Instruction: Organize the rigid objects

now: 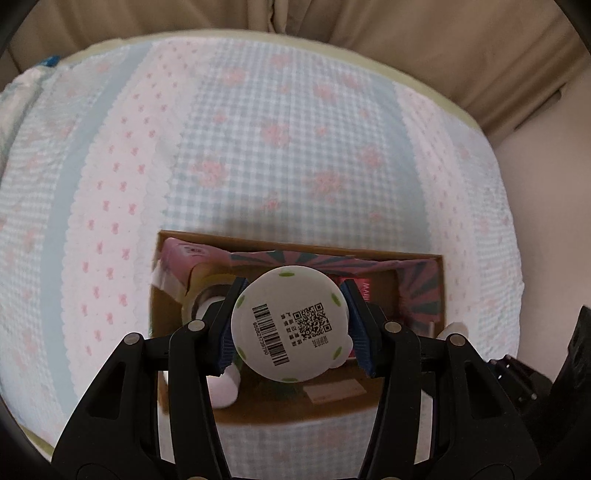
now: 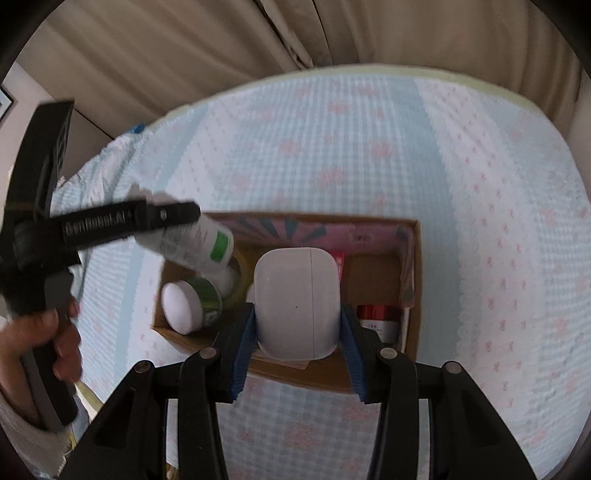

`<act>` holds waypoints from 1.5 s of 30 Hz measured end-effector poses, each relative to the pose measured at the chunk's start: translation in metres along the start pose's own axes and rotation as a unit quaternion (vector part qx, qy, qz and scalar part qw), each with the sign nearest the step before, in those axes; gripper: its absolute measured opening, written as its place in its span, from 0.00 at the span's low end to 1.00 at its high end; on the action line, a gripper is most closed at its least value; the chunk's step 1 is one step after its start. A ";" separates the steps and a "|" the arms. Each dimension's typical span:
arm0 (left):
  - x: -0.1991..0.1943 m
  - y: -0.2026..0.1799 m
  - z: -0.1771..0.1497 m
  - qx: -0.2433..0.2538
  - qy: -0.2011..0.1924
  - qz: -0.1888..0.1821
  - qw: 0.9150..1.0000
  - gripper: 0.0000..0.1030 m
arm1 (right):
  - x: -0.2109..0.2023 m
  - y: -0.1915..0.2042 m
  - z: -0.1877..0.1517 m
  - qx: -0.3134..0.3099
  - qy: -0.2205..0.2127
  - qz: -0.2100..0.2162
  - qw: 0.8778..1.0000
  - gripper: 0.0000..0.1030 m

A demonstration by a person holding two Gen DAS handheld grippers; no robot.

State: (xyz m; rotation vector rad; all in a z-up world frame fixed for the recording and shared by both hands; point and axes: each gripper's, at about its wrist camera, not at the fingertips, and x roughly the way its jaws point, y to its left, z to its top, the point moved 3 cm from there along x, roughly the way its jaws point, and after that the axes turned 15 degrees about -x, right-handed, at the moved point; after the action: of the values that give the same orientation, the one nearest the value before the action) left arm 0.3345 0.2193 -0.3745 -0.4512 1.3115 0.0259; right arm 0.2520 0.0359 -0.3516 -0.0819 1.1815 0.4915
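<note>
Domestic bedroom: a bed (image 1: 295, 147) under a gingham floral sheet (image 2: 406, 155), beige curtains (image 1: 406, 29) hanging behind it.

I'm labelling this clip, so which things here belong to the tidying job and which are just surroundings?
Job:
- white bottle held by left gripper
- white case held by right gripper
- cardboard box
- white jar

Surroundings:
- patterned sheet
- curtain

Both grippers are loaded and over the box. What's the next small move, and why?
Probably lower the right gripper slightly and release its white case into the cardboard box: bare floor shows behind it, while the left gripper with the white bottle crowds the fuller left end.
</note>
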 end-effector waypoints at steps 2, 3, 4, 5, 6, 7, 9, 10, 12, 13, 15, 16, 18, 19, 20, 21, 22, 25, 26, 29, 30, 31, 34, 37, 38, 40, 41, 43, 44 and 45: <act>0.014 0.000 0.002 0.003 0.009 0.006 1.000 0.46 | 0.018 -0.005 -0.004 0.002 0.016 0.001 1.000 0.40; 0.021 0.000 0.003 0.006 0.014 0.008 1.000 0.46 | 0.025 -0.006 -0.005 0.005 0.022 0.004 1.000 0.40; 0.027 -0.001 0.003 0.010 0.019 0.011 1.000 0.46 | 0.034 -0.009 -0.007 0.007 0.029 0.007 1.000 0.40; 0.034 -0.003 0.003 0.014 0.024 0.014 1.000 0.46 | 0.039 -0.009 -0.008 0.007 0.033 0.010 0.999 0.40; 0.040 -0.005 0.003 0.019 0.029 0.017 0.999 0.46 | 0.045 -0.010 -0.010 0.005 0.038 0.012 0.999 0.40; 0.045 -0.007 0.003 0.025 0.033 0.020 0.999 0.46 | 0.052 -0.010 -0.011 0.002 0.043 0.014 0.999 0.40; 0.054 -0.012 0.003 0.043 0.038 0.026 0.998 0.46 | 0.064 -0.010 -0.012 -0.003 0.053 0.019 0.998 0.40; 0.058 -0.016 0.002 0.057 0.040 0.030 0.997 0.46 | 0.069 -0.009 -0.013 -0.004 0.057 0.024 0.998 0.40; 0.064 -0.022 0.001 0.074 0.046 0.033 0.996 0.46 | 0.078 -0.006 -0.014 -0.009 0.064 0.034 0.997 0.40; 0.066 -0.024 0.001 0.080 0.050 0.031 0.995 0.46 | 0.082 -0.003 -0.015 -0.015 0.068 0.038 0.997 0.40; 0.063 -0.030 0.002 0.089 0.042 0.027 0.995 0.54 | 0.088 0.003 -0.018 -0.025 0.075 0.047 0.996 0.40; 0.062 -0.032 0.003 0.095 0.038 0.030 0.994 0.69 | 0.091 0.006 -0.019 -0.030 0.079 0.054 0.995 0.40; 0.058 -0.037 0.004 0.103 0.032 0.028 0.994 1.00 | 0.095 0.011 -0.021 -0.033 0.085 0.067 0.994 0.43; 0.056 -0.038 0.005 0.104 0.032 0.025 0.994 1.00 | 0.096 0.012 -0.022 -0.031 0.084 0.067 0.994 0.56; 0.055 -0.039 0.006 0.104 0.034 0.023 0.994 1.00 | 0.095 0.012 -0.022 -0.030 0.083 0.065 0.994 0.77; 0.054 -0.038 0.006 0.104 0.034 0.025 0.994 1.00 | 0.094 0.012 -0.022 -0.029 0.079 0.060 0.995 0.86; 0.052 -0.037 0.007 0.104 0.033 0.028 0.994 1.00 | 0.090 0.011 -0.023 -0.030 0.072 0.053 0.996 0.94; 0.043 -0.032 0.005 0.101 0.026 0.030 0.994 1.00 | 0.081 0.006 -0.027 -0.027 0.068 0.030 0.997 0.94; 0.038 -0.030 0.005 0.098 0.022 0.032 0.994 1.00 | 0.080 0.004 -0.028 -0.025 0.072 0.022 0.997 0.94; 0.026 -0.026 0.002 0.088 0.016 0.029 0.996 1.00 | 0.071 -0.006 -0.034 -0.012 0.078 0.001 0.997 0.94; 0.021 -0.025 0.000 0.086 0.013 0.028 0.996 1.00 | 0.067 -0.008 -0.035 -0.005 0.074 -0.002 0.997 0.94; 0.017 -0.023 -0.001 0.085 0.010 0.028 0.996 1.00 | 0.062 -0.010 -0.036 0.002 0.071 -0.001 0.997 0.94; -0.001 -0.019 -0.008 0.081 -0.002 0.024 0.996 1.00 | 0.049 -0.013 -0.035 0.013 0.060 -0.003 0.998 0.94; -0.024 -0.017 -0.017 0.078 -0.017 0.022 0.997 1.00 | 0.033 -0.014 -0.033 0.025 0.048 -0.007 0.999 0.94; -0.035 -0.017 -0.021 0.077 -0.025 0.020 0.997 1.00 | 0.027 -0.013 -0.032 0.028 0.045 -0.005 0.999 0.94; -0.053 -0.017 -0.027 0.076 -0.036 0.017 0.996 1.00 | 0.014 -0.010 -0.029 0.030 0.039 -0.005 0.999 0.94; -0.066 -0.019 -0.031 0.076 -0.046 0.014 0.996 1.00 | 0.004 -0.009 -0.028 0.029 0.036 -0.011 0.999 0.94; -0.088 -0.020 -0.038 0.076 -0.061 0.012 0.995 1.00 | -0.015 -0.007 -0.024 0.030 0.023 -0.023 0.999 0.94; -0.104 -0.021 -0.043 0.072 -0.068 0.014 0.995 1.00 | -0.026 -0.007 -0.022 0.031 0.017 -0.026 0.999 0.94; -0.117 -0.021 -0.047 0.068 -0.075 0.015 0.995 1.00 | -0.036 -0.005 -0.020 0.032 0.012 -0.027 0.999 0.94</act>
State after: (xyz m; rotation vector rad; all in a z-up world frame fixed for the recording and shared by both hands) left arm 0.2658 0.2116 -0.2675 -0.3077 1.1648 -0.0055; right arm 0.2267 0.0139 -0.3278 -0.0651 1.2153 0.4054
